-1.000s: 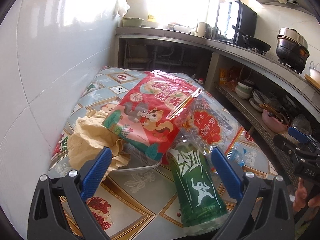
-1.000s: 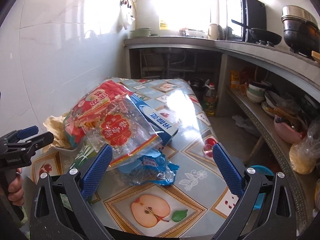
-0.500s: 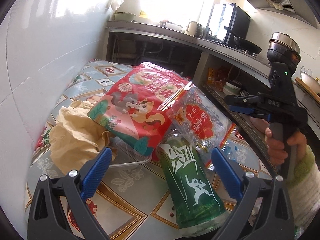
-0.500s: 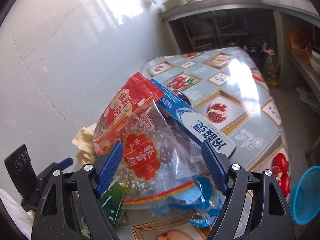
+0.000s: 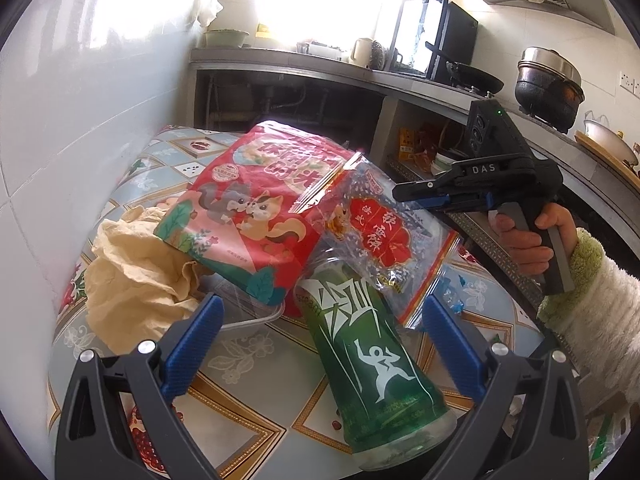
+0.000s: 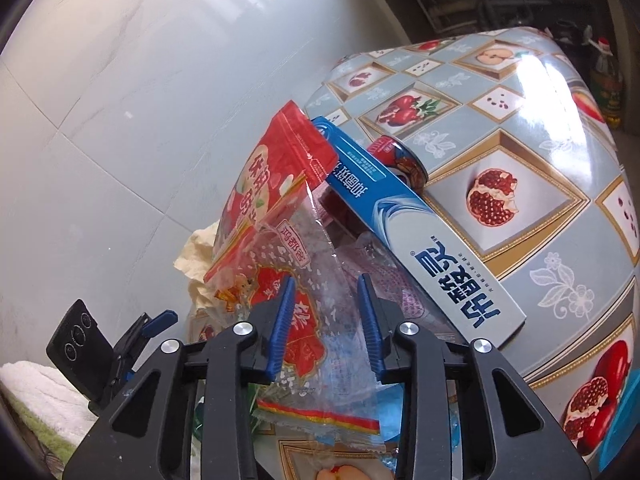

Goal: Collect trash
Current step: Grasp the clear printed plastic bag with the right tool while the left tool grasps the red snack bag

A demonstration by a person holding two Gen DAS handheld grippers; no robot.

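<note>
- Right gripper (image 6: pixel 326 316) closing, clear crinkly bag (image 6: pixel 320 320) between jaws, pads not yet pressing.
- Light, limp, slippery film; best pinched near upper edge.
- Left gripper (image 5: pixel 320 344) jaws wide apart, empty.

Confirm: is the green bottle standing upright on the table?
No, the green bottle lies tilted on its side on the table, between the open left gripper's fingers.

The clear bag (image 6: pixel 320 300) is thin, crinkly, glossy plastic film. The red pouch (image 5: pixel 256 204) has a smoother sheen. The green bottle (image 5: pixel 372 352) is shiny plastic. The cream cloth (image 5: pixel 132 276) looks matt and rumpled. The counter (image 6: pixel 520 152) wears glossy printed oilcloth; the blue box (image 6: pixel 432 252) is smooth card.
</note>
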